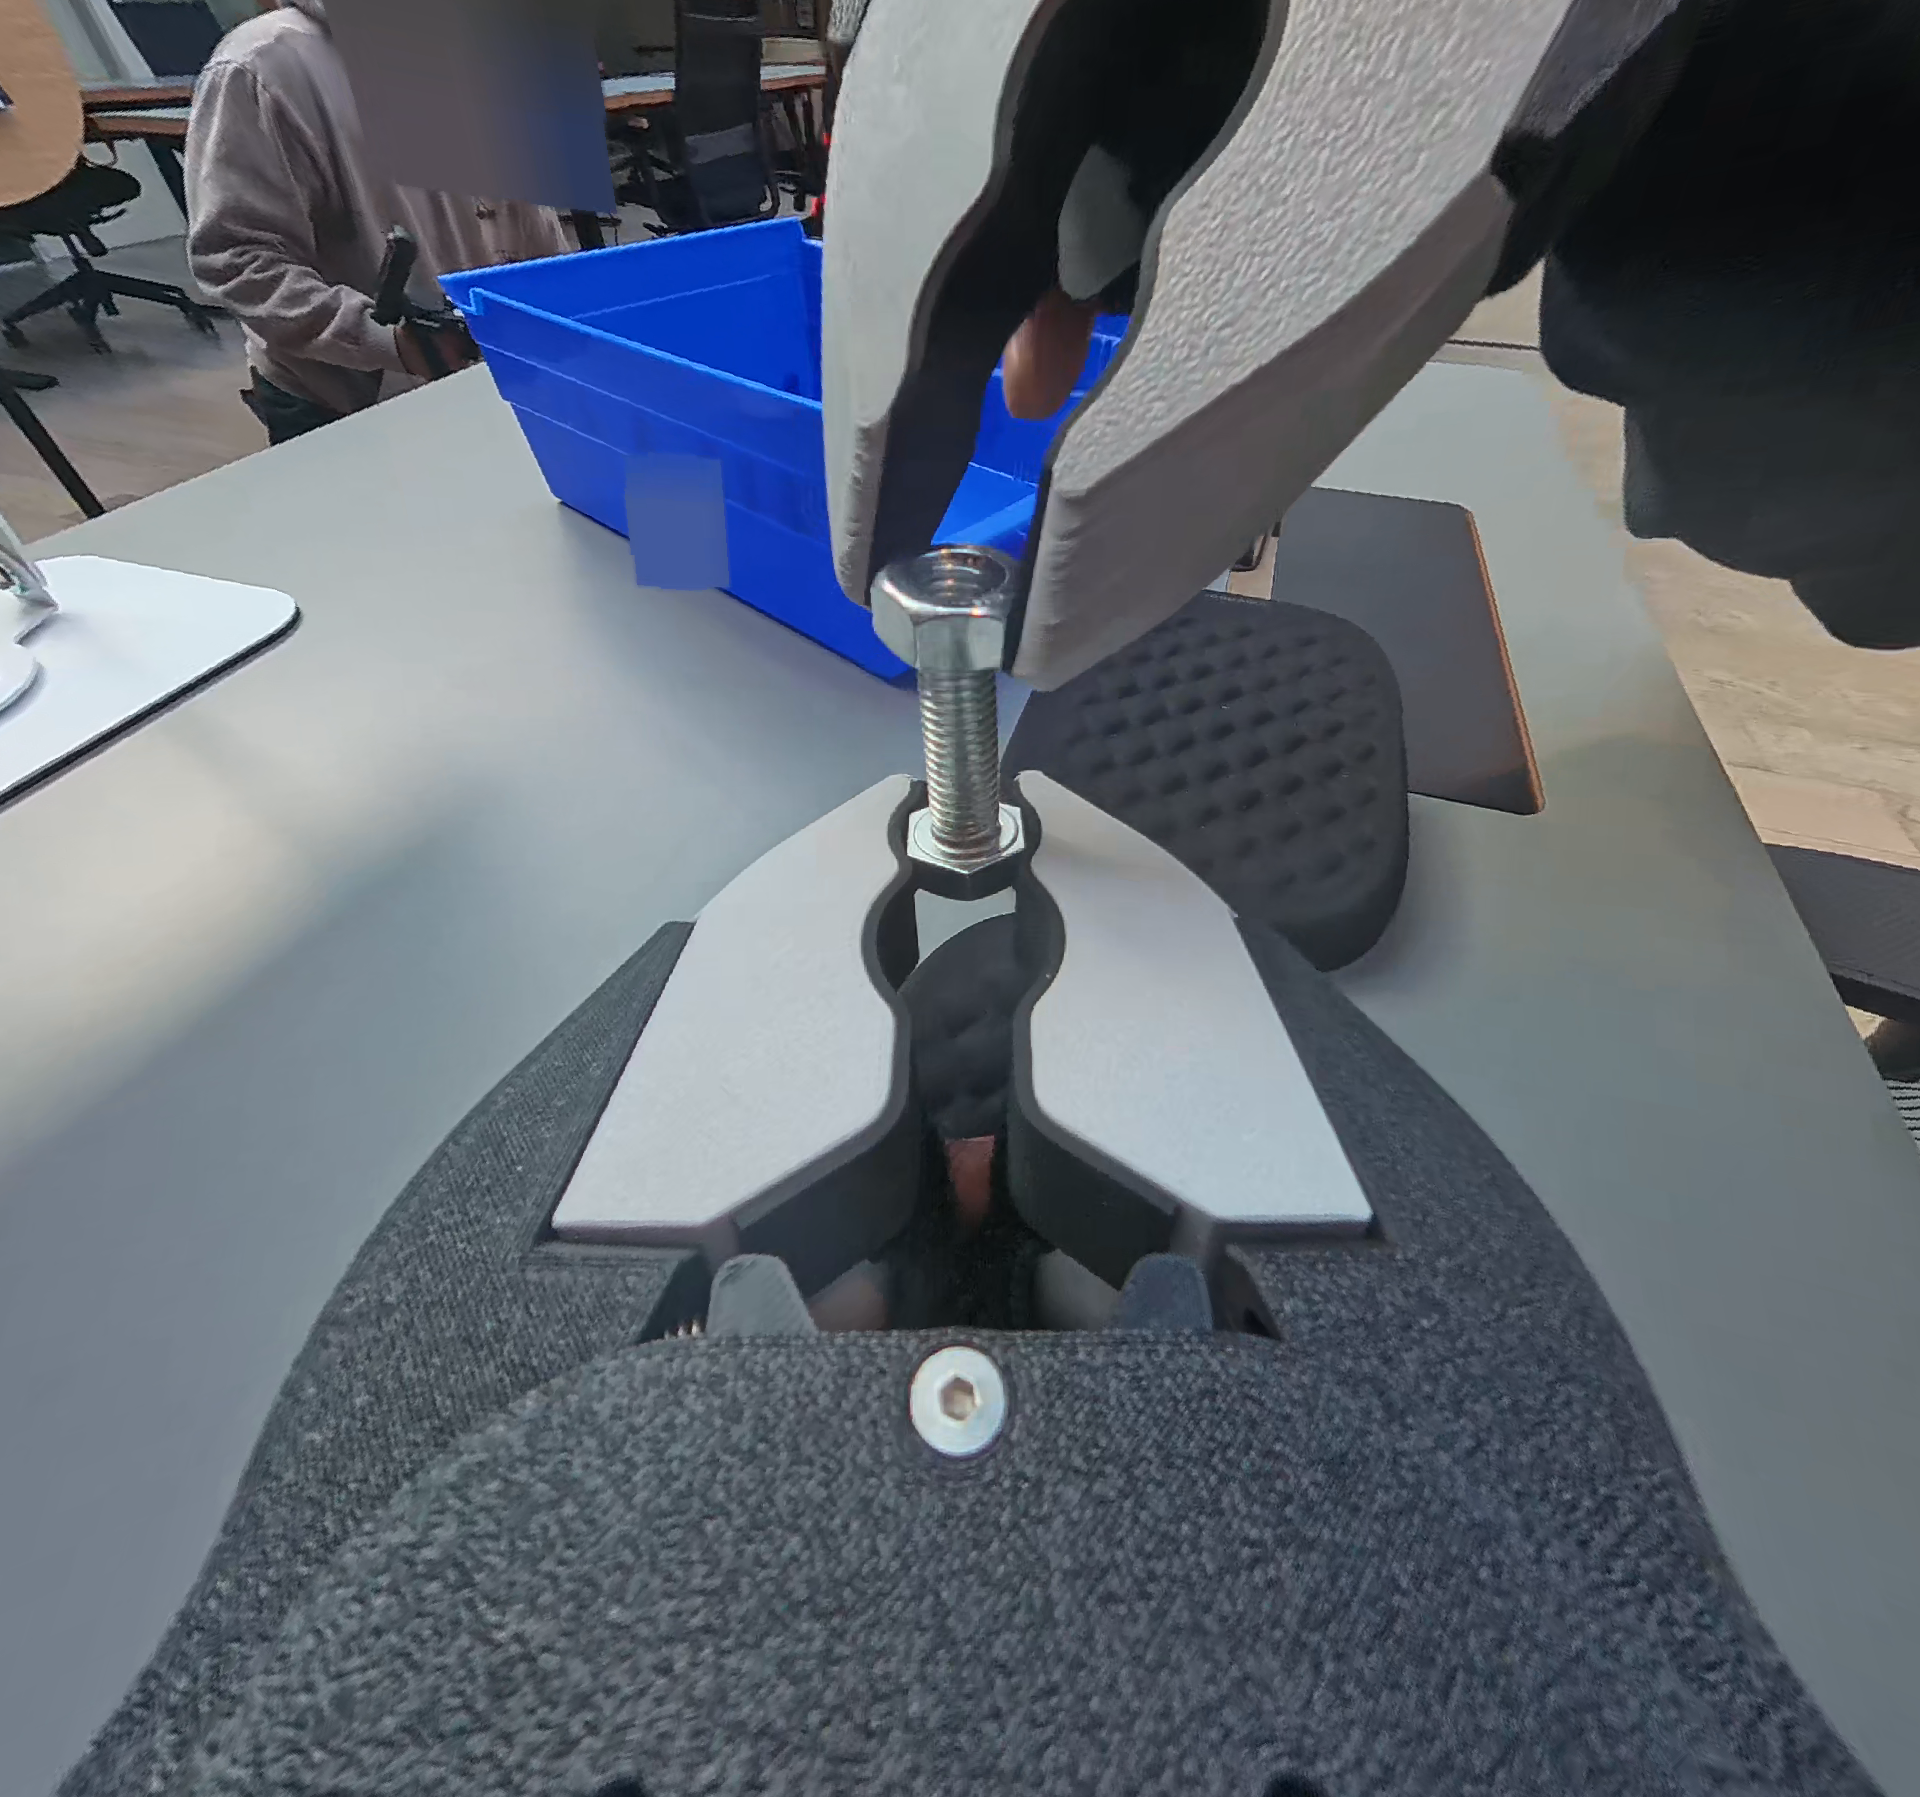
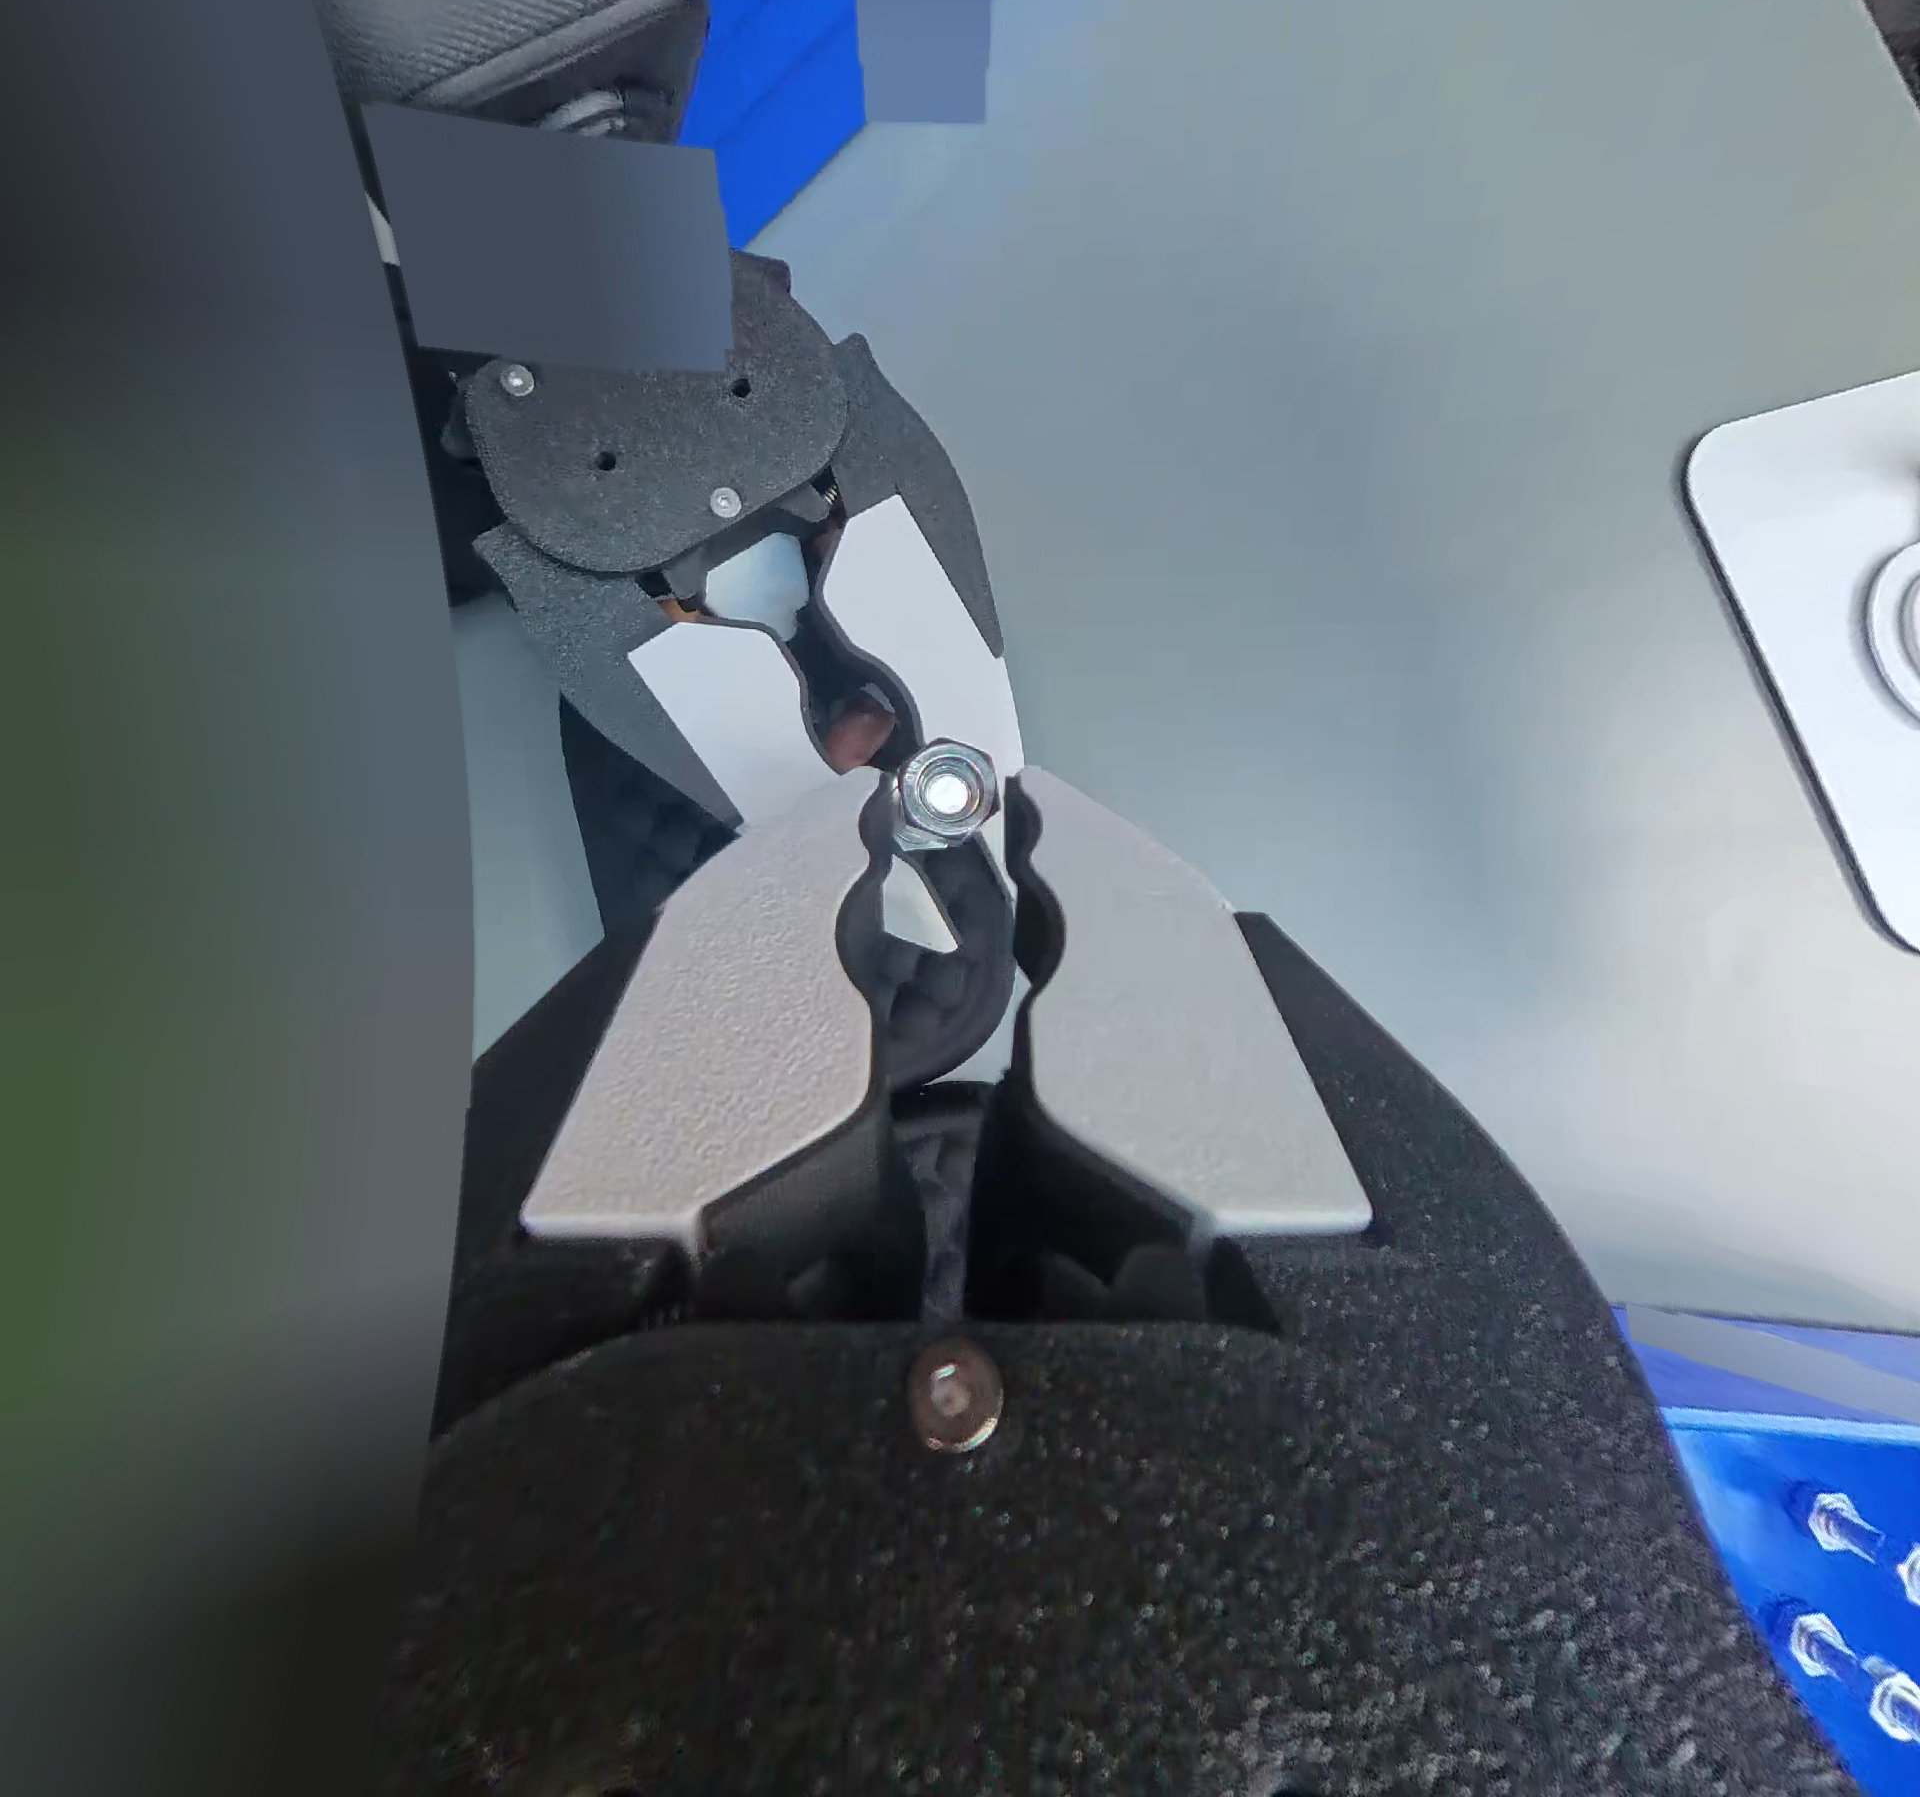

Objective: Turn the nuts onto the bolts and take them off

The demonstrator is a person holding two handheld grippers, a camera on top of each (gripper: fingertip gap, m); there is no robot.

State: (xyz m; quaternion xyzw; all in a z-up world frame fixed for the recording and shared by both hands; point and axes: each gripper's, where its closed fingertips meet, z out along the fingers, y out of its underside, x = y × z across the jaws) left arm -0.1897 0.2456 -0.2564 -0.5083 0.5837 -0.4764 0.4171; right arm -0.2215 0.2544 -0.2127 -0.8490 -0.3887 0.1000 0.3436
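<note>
The bolt [image 1: 961, 760] stands upright above the grey table [image 1: 416, 812], held at both ends. The left gripper [image 1: 966, 848] is closed on the nut [image 1: 968, 845], which sits low on the threaded shaft. The right gripper [image 1: 940, 604] comes down from above and is clamped on the bolt's hex head [image 1: 940, 609]. In the right wrist view the same head [image 2: 943, 797] shows end-on between the right gripper's [image 2: 945, 812] tips, with the left gripper [image 2: 831, 698] beyond it. A blue bin [image 1: 675, 376] stands behind on the table; more bolts [image 2: 1860, 1633] lie in a blue bin [image 2: 1714, 1467] at the corner of the right wrist view. Risks, in my judgement: both grips are at the fingertips only, so turning force could make the head or nut slip free. If the two grippers tilt out of line, the thread may bind. A nut wound fully off could drop and roll across the table.
</note>
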